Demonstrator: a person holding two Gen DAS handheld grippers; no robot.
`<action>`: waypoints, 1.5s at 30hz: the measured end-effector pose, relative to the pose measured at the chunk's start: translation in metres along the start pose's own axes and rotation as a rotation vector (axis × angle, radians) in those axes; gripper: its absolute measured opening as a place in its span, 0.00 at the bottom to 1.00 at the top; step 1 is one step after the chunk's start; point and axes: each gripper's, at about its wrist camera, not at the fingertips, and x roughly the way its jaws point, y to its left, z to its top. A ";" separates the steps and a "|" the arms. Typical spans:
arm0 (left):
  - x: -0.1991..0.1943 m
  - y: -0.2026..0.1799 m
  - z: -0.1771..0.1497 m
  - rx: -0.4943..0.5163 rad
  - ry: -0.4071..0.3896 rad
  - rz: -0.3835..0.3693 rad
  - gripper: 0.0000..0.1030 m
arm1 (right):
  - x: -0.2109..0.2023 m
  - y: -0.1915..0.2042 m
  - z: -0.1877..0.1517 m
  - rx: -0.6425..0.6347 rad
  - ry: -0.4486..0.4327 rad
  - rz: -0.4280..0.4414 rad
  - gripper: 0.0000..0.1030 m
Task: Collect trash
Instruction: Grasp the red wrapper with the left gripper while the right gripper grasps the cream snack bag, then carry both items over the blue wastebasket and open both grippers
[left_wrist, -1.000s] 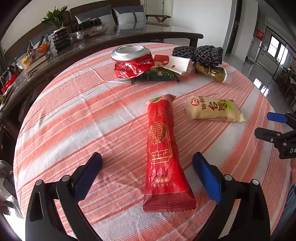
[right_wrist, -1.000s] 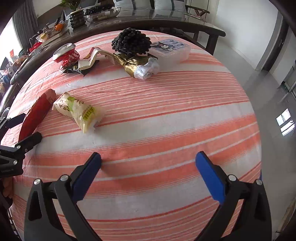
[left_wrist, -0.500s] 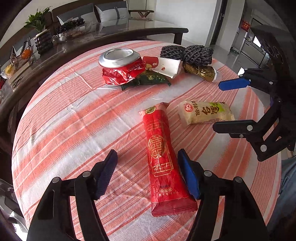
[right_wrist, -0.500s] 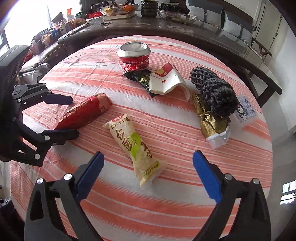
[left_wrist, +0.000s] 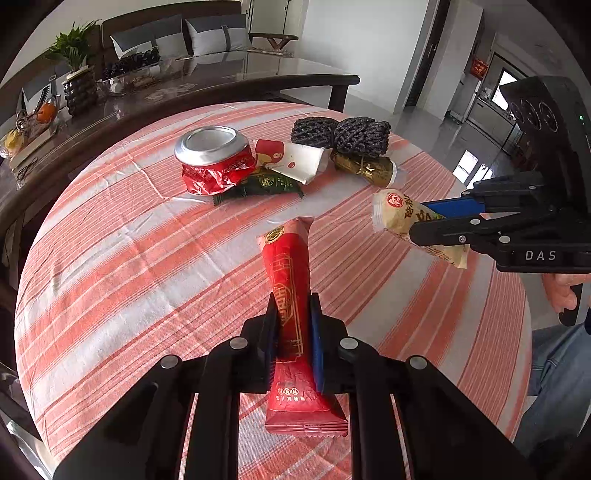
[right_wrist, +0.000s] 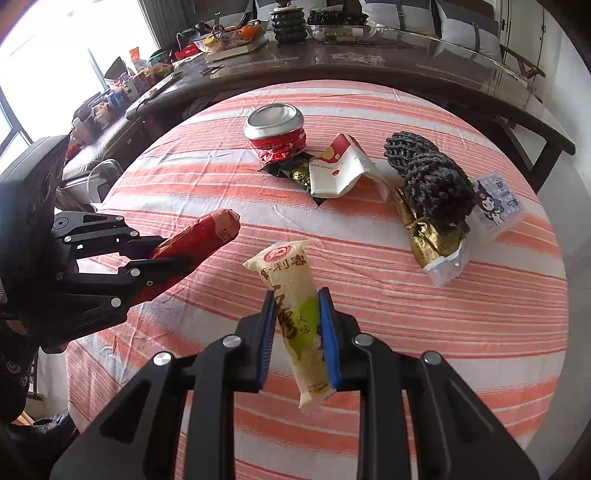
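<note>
My left gripper (left_wrist: 292, 310) is shut on a long red snack packet (left_wrist: 290, 280) and holds it above the striped tablecloth (left_wrist: 129, 258); it shows in the right wrist view (right_wrist: 199, 240) too. My right gripper (right_wrist: 297, 306) is shut on a pale yellow and green snack packet (right_wrist: 291, 291), lifted off the cloth, also in the left wrist view (left_wrist: 397, 218). A crushed red can (left_wrist: 214, 158), a dark green wrapper (left_wrist: 266, 184), a white and red paper pouch (left_wrist: 295, 158), a black net sleeve (left_wrist: 343, 134) and a gold wrapper (left_wrist: 364, 168) lie at the far side.
A small printed tissue pack (right_wrist: 496, 199) lies by the far right table edge. A dark glass table (left_wrist: 184, 81) with a plant, fruit bowl and clutter stands behind the round table. The person's leg in jeans (left_wrist: 554, 369) is at the right.
Both grippers have closed on their packets and lifted them off the cloth: the left on the red packet, the right on the yellow and green one.
</note>
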 end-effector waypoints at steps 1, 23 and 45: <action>-0.003 -0.006 0.001 0.001 -0.006 -0.011 0.13 | -0.007 -0.005 -0.005 0.021 -0.014 -0.003 0.22; 0.067 -0.305 0.065 0.237 0.043 -0.376 0.12 | -0.168 -0.257 -0.233 0.675 -0.212 -0.261 0.22; 0.256 -0.460 0.058 0.293 0.192 -0.365 0.37 | -0.143 -0.372 -0.334 0.876 -0.197 -0.322 0.24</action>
